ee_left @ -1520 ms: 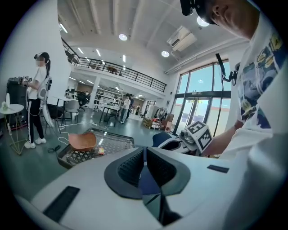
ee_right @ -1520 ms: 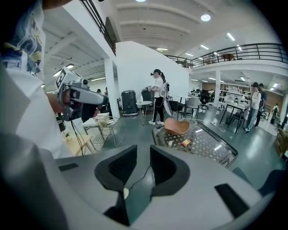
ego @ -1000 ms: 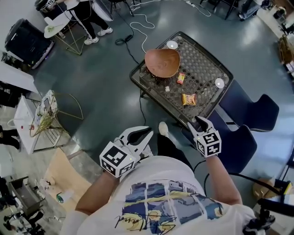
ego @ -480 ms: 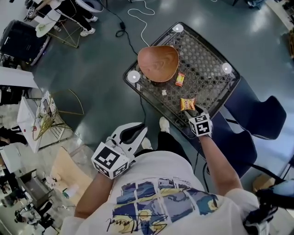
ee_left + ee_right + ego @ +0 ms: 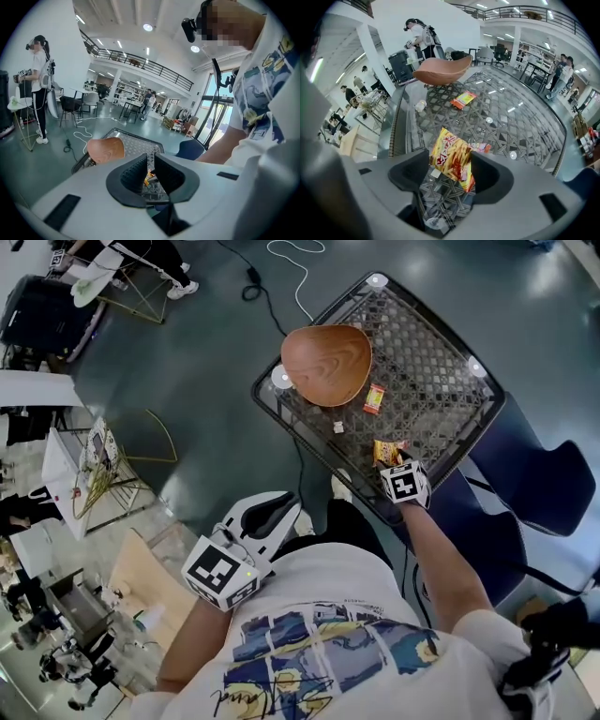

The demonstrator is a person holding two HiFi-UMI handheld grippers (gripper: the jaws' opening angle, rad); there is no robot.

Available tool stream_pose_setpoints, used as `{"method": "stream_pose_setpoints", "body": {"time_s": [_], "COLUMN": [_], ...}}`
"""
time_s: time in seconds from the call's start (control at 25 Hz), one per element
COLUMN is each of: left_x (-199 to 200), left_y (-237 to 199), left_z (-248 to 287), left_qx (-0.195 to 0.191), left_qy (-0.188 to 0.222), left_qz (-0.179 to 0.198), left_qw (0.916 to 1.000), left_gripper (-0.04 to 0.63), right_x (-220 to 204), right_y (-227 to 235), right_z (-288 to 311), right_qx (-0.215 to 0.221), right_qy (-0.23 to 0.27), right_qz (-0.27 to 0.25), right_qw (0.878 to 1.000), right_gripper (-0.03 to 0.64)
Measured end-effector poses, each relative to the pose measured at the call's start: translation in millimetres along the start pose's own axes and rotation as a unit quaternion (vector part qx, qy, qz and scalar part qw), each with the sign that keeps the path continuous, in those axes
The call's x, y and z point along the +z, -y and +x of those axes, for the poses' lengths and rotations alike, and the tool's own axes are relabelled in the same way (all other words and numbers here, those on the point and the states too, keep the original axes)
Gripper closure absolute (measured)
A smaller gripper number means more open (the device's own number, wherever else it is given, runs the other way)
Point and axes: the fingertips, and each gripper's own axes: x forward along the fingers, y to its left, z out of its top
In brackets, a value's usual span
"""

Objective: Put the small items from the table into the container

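Glossy grey-blue floor (image 5: 206, 409), white cable (image 5: 299, 292) looped at 12 o'clock, blue chairs (image 5: 548, 488) at 3 o'clock, black case (image 5: 47, 320) at 10 o'clock, railed mezzanine (image 5: 154, 70) (left gripper view), round ceiling lights (image 5: 148, 27), tall windows (image 5: 208, 110) at 3 o'clock.

**Legible text.** No word, brand or number can be read with certainty.

- **Yellow snack packet (image 5: 451, 159):** bold red characters run across its face, but their shapes are too distorted to read.
- **Orange-red packet (image 5: 374, 398):** the print is too small to make out.
- **T-shirt (image 5: 319, 652):** one line of dark cursive script sits under the picture print, and its letters are uncertain.
- **Marker cubes (image 5: 220, 573), (image 5: 404, 484):** these carry black-and-white square codes only.
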Motion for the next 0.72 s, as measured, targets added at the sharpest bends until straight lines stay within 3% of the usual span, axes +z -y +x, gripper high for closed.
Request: {"method": "stream_pose_setpoints", "body": {"time_s": [0.24, 0.44, 0.72], "left_x": [-3.0, -3.4, 2.1], "left_y": [-1.6, -1.8, -0.4], "left_z": [-10.9, -17.6, -29.7], "left_qx": [0.017, 0.027, 0.032], "left_qy": [0.004, 0.016, 0.038], "left_qz": [-0.004, -0.006, -0.005], "left_qw": [0.9998, 0.9995, 0.9987], "left_gripper": [0.565, 0.565, 0.565], "right_x": [2.6, 6.5, 30.7], "right_y": [-0.1, 7.4, 2.9], "right_z": [1.4, -2.0, -25.0], "right_qx": [0.0, -0.007, -0.002], "right_qy": [-0.004, 0.002, 0.025], "right_qz": [-0.005, -0.016, -0.024], "right_qw": [1.0, 1.0, 0.999], "right_gripper": [0.364, 0.438, 0.448]}}
